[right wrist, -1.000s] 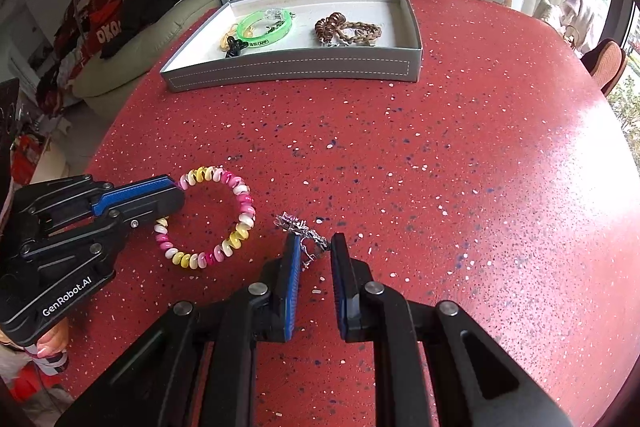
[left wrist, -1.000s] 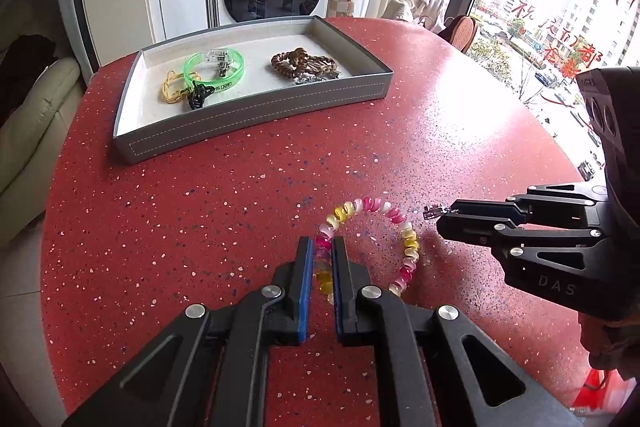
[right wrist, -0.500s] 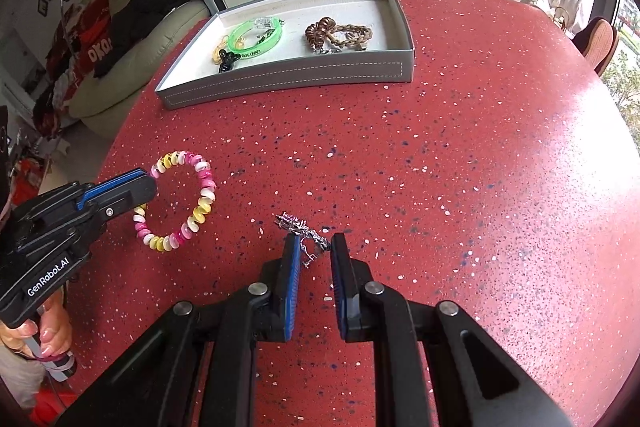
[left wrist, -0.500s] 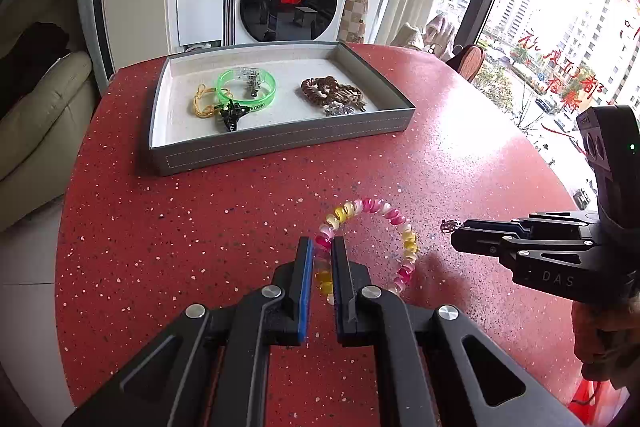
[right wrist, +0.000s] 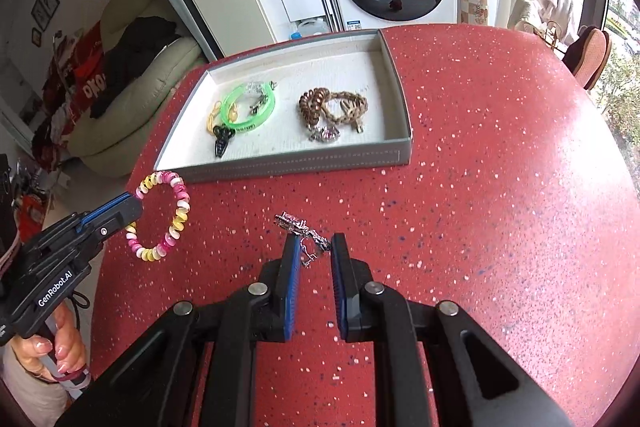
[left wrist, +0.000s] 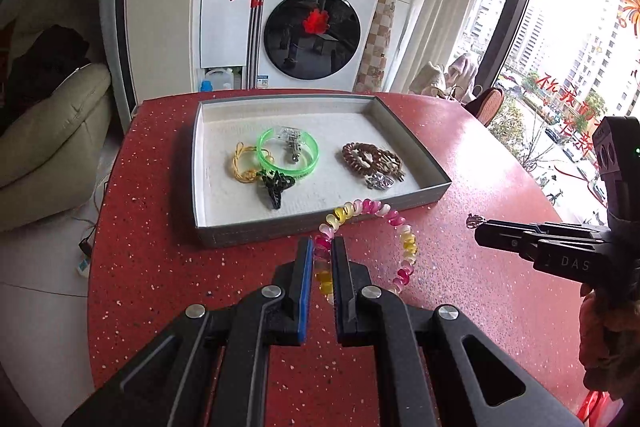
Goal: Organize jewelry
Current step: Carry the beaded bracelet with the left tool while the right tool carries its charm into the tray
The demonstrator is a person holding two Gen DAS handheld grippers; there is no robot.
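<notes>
Spreading across both views, the red speckled surface (right wrist: 500, 187) carries a grey tray (right wrist: 304, 161) already holding a green bangle (left wrist: 287, 155), brown beads (left wrist: 370, 157) and a black pendant (left wrist: 275, 187), presumably the collecting place. The left tongs (left wrist: 323, 251) pinch a pink-and-yellow coil bracelet (left wrist: 404, 247) by one side so it hangs free near the tray's front wall. The right tongs (right wrist: 312, 247) grip a small silver clip (right wrist: 298, 225). Nothing blocks the way but that wall.

Daylight floods in from the window (left wrist: 568, 39) at the right of the frame, overexposed there; glare streaks the red tabletop (right wrist: 500, 155). Fisheye bending and dark vignetting mark the corners; focus stays sharp.
</notes>
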